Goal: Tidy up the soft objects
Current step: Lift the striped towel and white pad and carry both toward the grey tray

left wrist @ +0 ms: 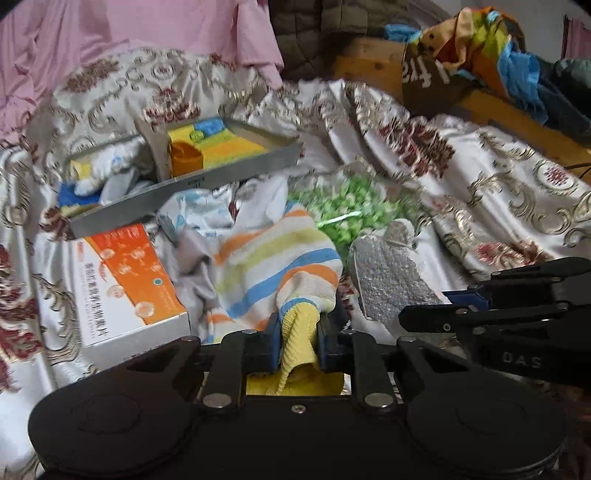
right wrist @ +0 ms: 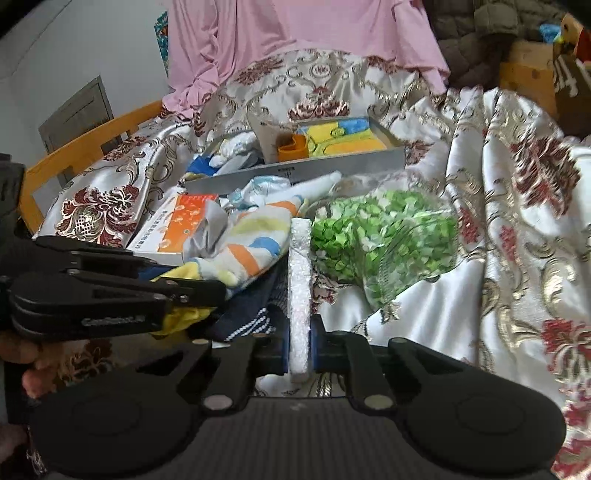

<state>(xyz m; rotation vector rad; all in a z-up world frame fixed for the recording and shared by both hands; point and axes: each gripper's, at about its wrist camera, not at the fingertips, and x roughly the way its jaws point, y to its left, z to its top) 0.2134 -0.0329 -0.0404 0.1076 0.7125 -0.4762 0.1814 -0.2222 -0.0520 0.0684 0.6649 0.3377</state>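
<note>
While my left gripper (left wrist: 297,341) pinches the yellow edge of a striped towel (left wrist: 273,266), its two pads pressed tight on the cloth, my right gripper (right wrist: 299,345) is clamped on a white foam piece (right wrist: 300,280) that stands on edge between its pads. Both things lie low in front of me on a silky bedspread (right wrist: 498,229) patterned with red flowers and gold scrolls. From the left wrist view the foam piece shows its broad grainy face just right of the towel, with my right gripper reaching in at that side. A clear bag of green bits (right wrist: 380,236) sits just beyond the foam piece, touching it or nearly so (I cannot tell which). Left of the towel lies an orange and white box (left wrist: 129,280), and behind it a grey tray (left wrist: 207,181) holds folded yellow, orange and blue cloths (left wrist: 225,142). Under the towel in the right wrist view a dark blue cloth with white trim (right wrist: 251,321) peeks out. Pink fabric (right wrist: 295,33) hangs at the back, and a heap of bright cloth (left wrist: 480,48) rests on a wooden frame at the far right
</note>
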